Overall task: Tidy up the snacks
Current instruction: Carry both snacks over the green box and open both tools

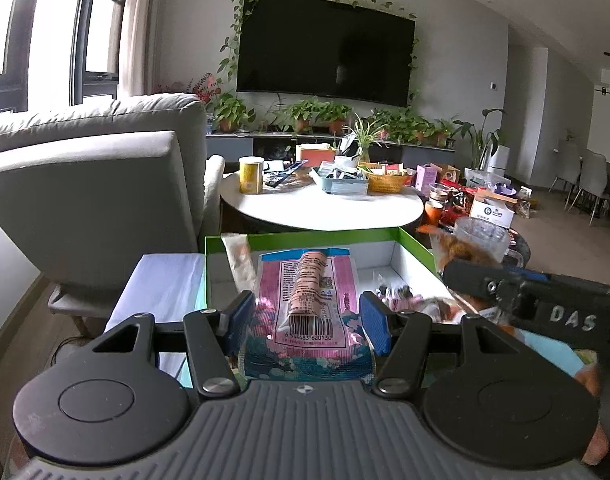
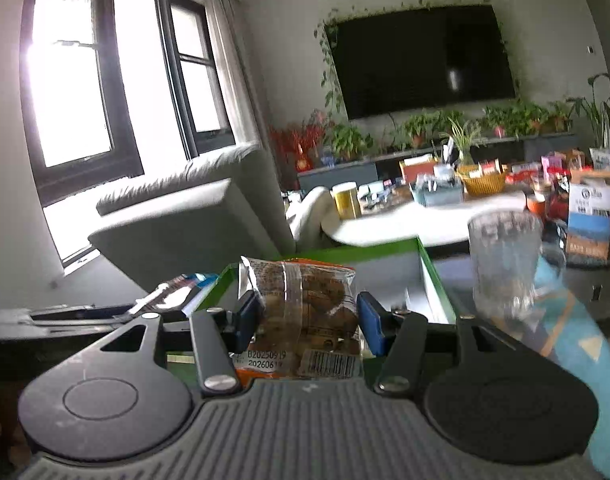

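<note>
Our left gripper [image 1: 307,318] pinched the pink packet [image 1: 307,304]; our right gripper [image 2: 309,320] clamped the nut bag [image 2: 305,308]. Both seemed light, crinkly, slippery; mid-edge grips suited them over the box [image 1: 301,236].

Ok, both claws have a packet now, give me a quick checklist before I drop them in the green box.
1. Left claw grips the pink packet: ok.
2. Right claw grips the clear brown-snack packet: ok.
3. Green box open, white floor free at its far end: ok.
4. Left claw over the box: ok.
5. Right claw over the box: cannot tell.
6. Clear plastic cup close by on the right, upright: ok, mind it.
</note>
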The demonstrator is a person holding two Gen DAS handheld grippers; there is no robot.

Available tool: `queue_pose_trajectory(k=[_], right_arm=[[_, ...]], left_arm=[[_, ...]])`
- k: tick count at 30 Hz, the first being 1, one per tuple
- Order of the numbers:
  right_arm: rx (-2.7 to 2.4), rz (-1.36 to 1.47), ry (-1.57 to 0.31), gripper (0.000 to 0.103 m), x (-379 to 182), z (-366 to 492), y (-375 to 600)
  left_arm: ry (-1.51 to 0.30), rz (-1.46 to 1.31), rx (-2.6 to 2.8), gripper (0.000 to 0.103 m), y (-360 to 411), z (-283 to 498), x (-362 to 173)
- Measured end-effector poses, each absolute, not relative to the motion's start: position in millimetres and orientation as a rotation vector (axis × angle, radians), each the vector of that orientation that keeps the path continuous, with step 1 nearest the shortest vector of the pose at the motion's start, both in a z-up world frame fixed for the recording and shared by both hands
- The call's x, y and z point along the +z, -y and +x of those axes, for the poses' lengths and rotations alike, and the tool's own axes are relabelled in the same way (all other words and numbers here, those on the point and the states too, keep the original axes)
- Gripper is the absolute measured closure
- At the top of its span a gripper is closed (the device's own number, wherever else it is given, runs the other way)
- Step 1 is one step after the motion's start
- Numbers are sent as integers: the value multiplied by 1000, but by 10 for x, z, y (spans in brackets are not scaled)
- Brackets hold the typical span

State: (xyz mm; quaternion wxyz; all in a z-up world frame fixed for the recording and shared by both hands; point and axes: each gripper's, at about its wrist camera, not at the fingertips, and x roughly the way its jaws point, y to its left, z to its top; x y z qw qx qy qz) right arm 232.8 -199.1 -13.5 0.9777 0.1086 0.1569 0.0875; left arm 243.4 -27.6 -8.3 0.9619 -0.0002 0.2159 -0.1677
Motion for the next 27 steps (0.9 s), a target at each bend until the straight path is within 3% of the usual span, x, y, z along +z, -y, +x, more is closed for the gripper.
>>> queue_pose_trajectory(k=[11, 19, 27], right_arm=[[308, 353, -410, 58, -251, 2225, 2199], [375, 697, -503, 58, -242, 2221, 2582], [281, 602, -447, 58, -72, 2337, 2544]], left_arm=[[-481, -3, -324, 49, 306, 2531, -198], [-464, -15, -335, 49, 295, 2401, -135], [-468, -6, -335, 48, 311, 2568, -135]])
